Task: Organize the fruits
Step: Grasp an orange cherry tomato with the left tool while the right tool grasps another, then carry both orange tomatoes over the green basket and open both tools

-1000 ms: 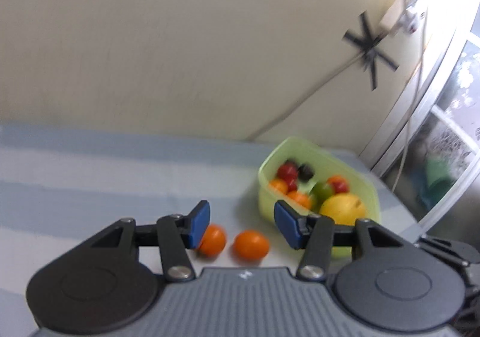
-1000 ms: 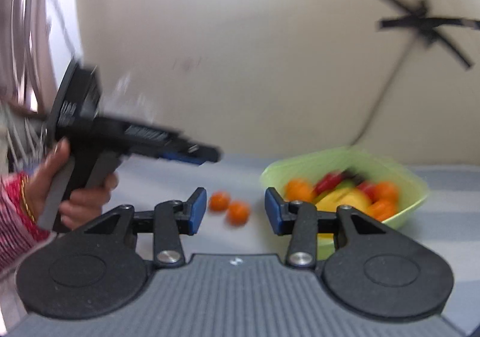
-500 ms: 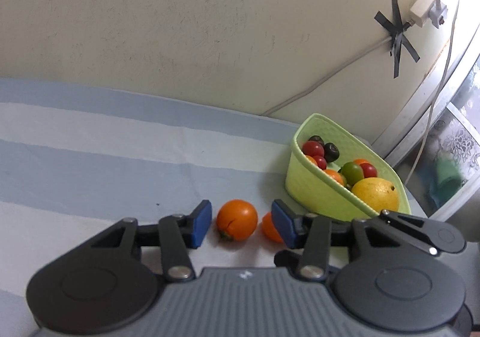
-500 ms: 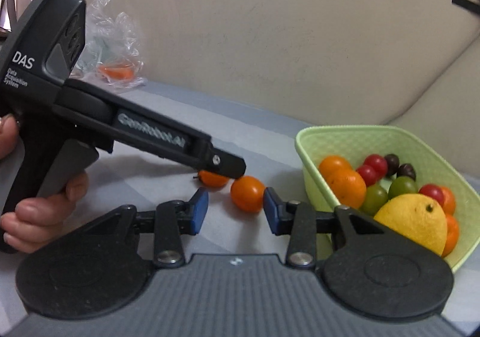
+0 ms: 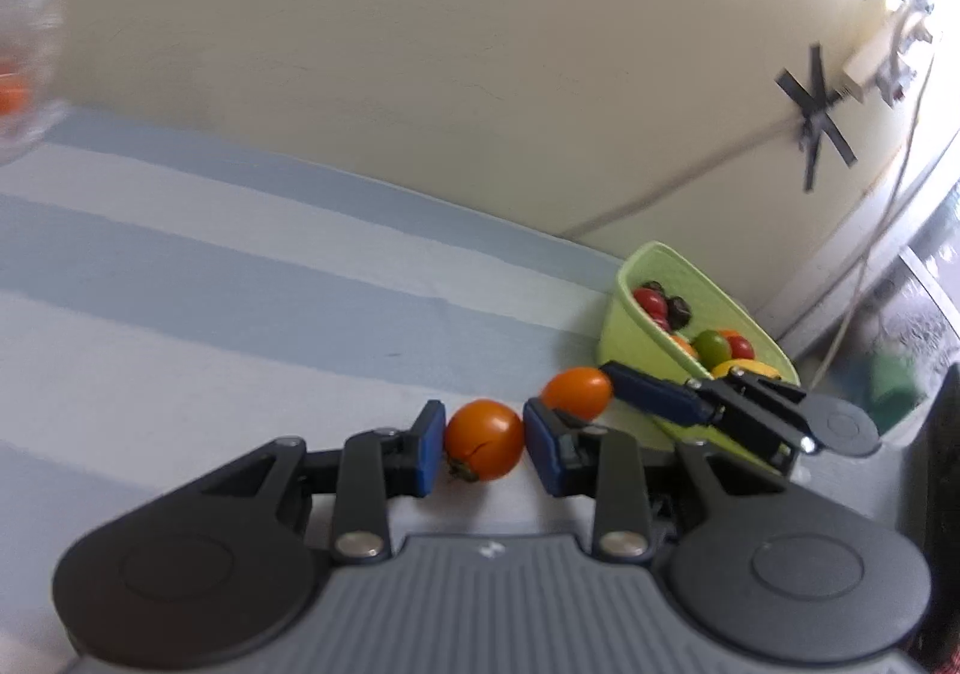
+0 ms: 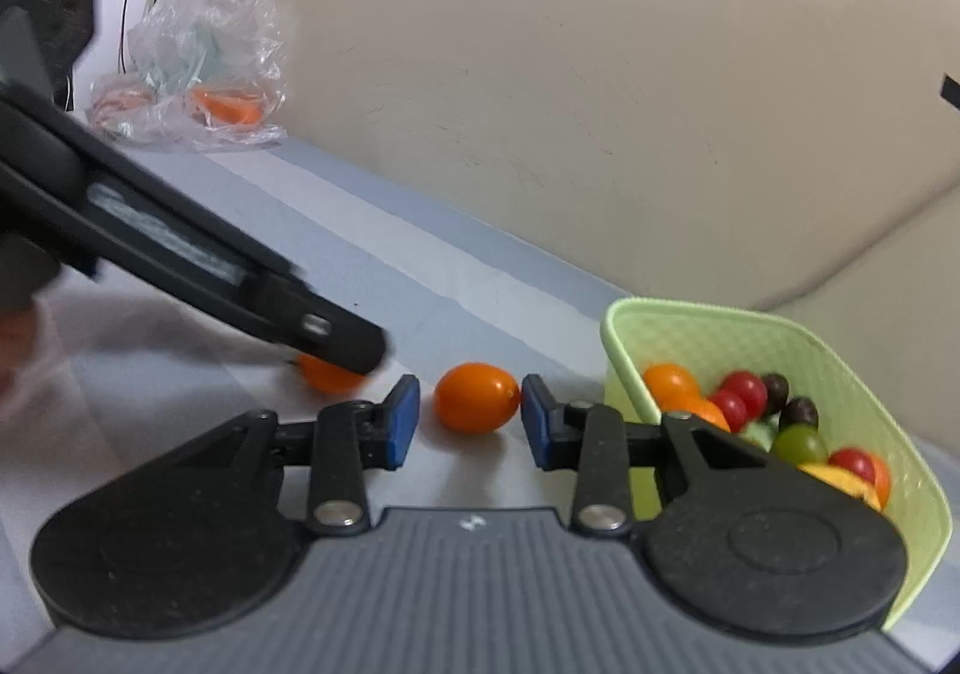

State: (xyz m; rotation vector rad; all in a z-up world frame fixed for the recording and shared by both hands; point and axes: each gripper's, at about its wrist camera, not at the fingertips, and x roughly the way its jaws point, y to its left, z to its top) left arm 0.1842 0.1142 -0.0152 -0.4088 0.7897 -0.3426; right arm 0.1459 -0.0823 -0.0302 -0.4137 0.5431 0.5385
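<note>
Two small orange fruits lie on the striped cloth. The round one (image 5: 483, 439) sits between the blue pads of my left gripper (image 5: 483, 447), which are close around it but still slightly apart; in the right wrist view it (image 6: 329, 376) is half hidden by the left gripper's finger. The oval one (image 6: 476, 397) lies between the pads of my open right gripper (image 6: 469, 422), with gaps on both sides; it also shows in the left wrist view (image 5: 577, 390). A light green basket (image 6: 708, 325) with several fruits stands to the right.
A crumpled clear plastic bag (image 6: 204, 56) with something orange inside lies at the back left by the wall. A taped cable (image 5: 811, 117) runs along the wall behind the basket (image 5: 636, 314). The two grippers are close together.
Both grippers have moved forward and down to the two orange fruits. Each now has one fruit between its pads, and the left pads have narrowed around theirs.
</note>
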